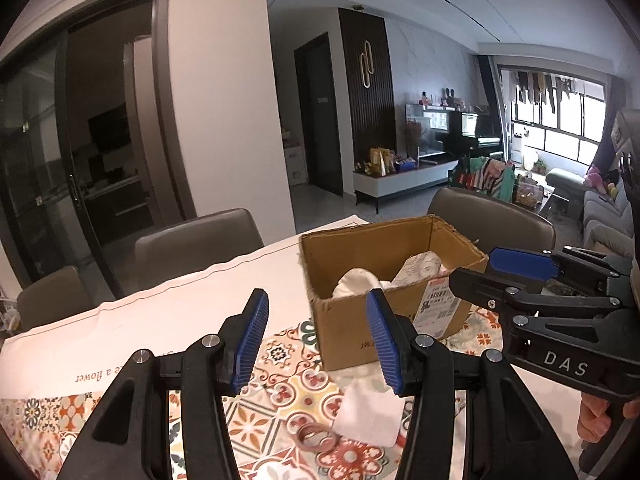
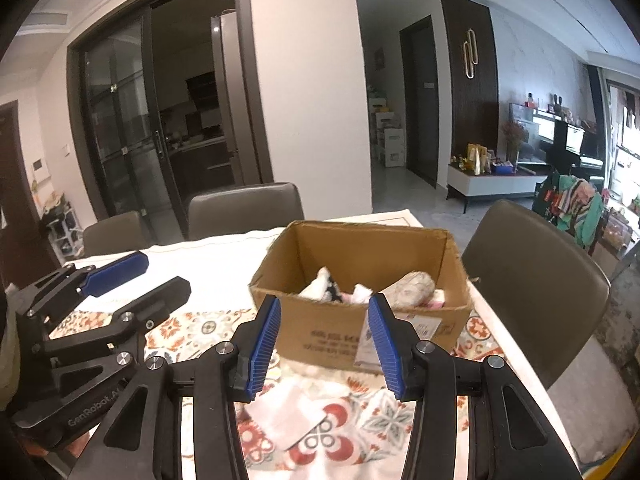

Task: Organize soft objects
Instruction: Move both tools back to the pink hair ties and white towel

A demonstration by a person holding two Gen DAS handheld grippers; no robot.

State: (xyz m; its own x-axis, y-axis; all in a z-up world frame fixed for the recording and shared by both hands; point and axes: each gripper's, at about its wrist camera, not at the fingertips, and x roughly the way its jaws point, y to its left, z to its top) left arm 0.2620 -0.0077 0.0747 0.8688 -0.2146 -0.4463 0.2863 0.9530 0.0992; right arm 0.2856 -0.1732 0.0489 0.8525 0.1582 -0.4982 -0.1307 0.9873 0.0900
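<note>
An open cardboard box [image 1: 360,248] stands on the patterned tablecloth and holds several soft items: a white pouch [image 1: 356,282] and a rolled pale cloth [image 1: 420,266]. In the right wrist view the box [image 2: 360,328] shows socks and a rolled cloth [image 2: 412,288] inside. A white folded cloth [image 1: 370,414] lies on the table in front of the box, next to pink hair ties [image 1: 314,436]; it also shows in the right wrist view [image 2: 290,412]. My left gripper [image 1: 318,340] is open and empty above the cloth. My right gripper [image 2: 324,346] is open and empty in front of the box.
Grey chairs [image 1: 196,236] [image 2: 532,276] stand around the table. A white cloth with writing [image 1: 120,328] covers the table's far left part. The right gripper [image 1: 520,276] crosses the left wrist view beside the box; the left gripper [image 2: 120,280] sits left in the right wrist view.
</note>
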